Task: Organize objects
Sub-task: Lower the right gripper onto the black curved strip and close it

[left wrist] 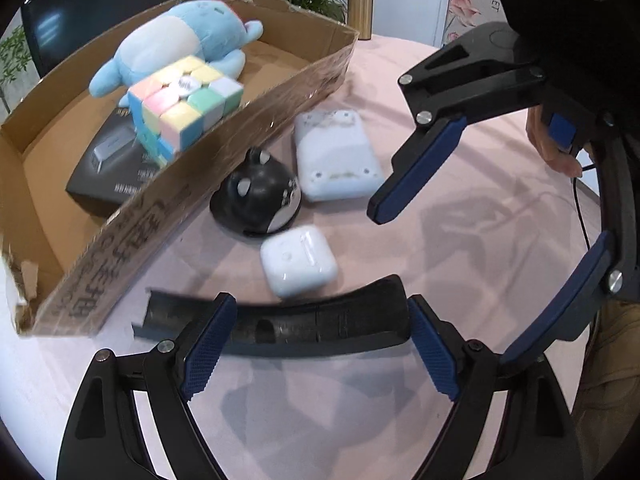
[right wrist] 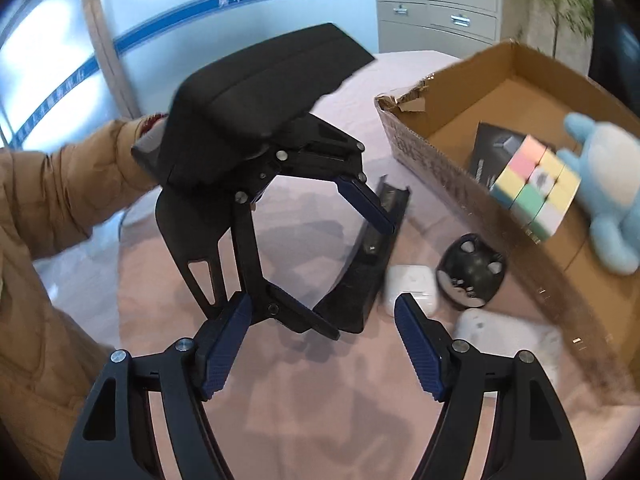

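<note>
- The left gripper (left wrist: 320, 356) stands wide with nothing between its pads, over a long black channel piece (left wrist: 280, 328) on the pink tablecloth (left wrist: 460, 248).
- The right gripper (right wrist: 320, 348) also stands wide and empty.
- At 12 o'clock from the channel piece lie a white earbud case (left wrist: 298, 260), a black round gadget (left wrist: 256, 196) and a white device (left wrist: 336, 156).
- At 10 o'clock the cardboard box (left wrist: 224, 168) holds a pastel cube (left wrist: 184, 100), a blue plush toy (left wrist: 176, 40) and a black carton (left wrist: 108, 168).

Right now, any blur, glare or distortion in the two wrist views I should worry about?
Left wrist: fisheye bows the long black tray; cardboard box wall smeared by motion; soft shadows on the pink tablecloth. Right wrist: heavier blur on the white case, background window blown out.
</note>
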Available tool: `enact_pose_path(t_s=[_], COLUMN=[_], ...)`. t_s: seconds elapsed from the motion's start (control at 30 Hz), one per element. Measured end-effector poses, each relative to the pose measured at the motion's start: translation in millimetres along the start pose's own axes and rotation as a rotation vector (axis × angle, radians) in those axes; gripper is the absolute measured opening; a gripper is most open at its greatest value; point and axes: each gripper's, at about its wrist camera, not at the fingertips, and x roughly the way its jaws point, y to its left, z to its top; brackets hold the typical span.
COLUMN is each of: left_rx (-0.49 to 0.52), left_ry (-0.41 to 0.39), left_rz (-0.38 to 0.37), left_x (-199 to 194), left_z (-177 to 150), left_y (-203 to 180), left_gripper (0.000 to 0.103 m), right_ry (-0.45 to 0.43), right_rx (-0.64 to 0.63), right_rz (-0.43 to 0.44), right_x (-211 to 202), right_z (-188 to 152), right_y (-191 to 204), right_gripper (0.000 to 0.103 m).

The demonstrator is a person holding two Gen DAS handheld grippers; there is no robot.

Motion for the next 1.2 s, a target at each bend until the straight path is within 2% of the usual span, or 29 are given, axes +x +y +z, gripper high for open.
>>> enact_pose_path(t_s=[0.13,0.2,0.27,0.3,0.37,0.47,0.57,0.73,0.9,1.07,1.2], left_rx=[0.005,-0.011,-0.035,-0.052,-0.072,-0.053,-0.025,-0.026,-0.089,-0.130,-0.158], left_ry=[0.005,-0.008,-0.015,-0.014,-0.027,-0.013,0.000,-0.008,0.032,0.009,0.021], left_rz=[0.029,0.042,0.067,0.069,0.050,-0.007,0.009,-0.017,-0.024,-0.119,-0.196], left_x=[-16,-32,-41,-44,-51,-59,-58,-56,-29,-26,-15], left_z=[-13,-16,-18,-18,-18,-23,-23,-23,-24,-24,-21], left_y=[5,20,36,45,60,55,44,43,66,87,101], left_gripper=[0.085,0.086,0.086,0.095,0.101,0.100,0.100,0.100,0.100,0.100,0.100], right_ry=[-0.009,-0.032,-0.041,-0.045,-0.050,-0.045,-0.040,-0.032,-0.014,0.000,0.014], right_rx=[0.002,0.023,0.023,0.026,0.032,0.033,0.020,0.032,0.046,0.081,0.093], right_rz=[0.009,0.025,0.006,0.005,0.006,-0.003,-0.002,0.028,0.039,0.051,0.049], right_x=[3,-3,-6,-7,-9,-10,-5,14,30,37,45], right_z=[0,0,3,4,6,8,11,24,35,40,42], right_y=[0,-6,-7,-7,-9,-11,-13,-21,-24,-30,-37], right_gripper=[0.073,0.073,0.073,0.073,0.073,0.074,0.074,0.074,0.074,0.074,0.074])
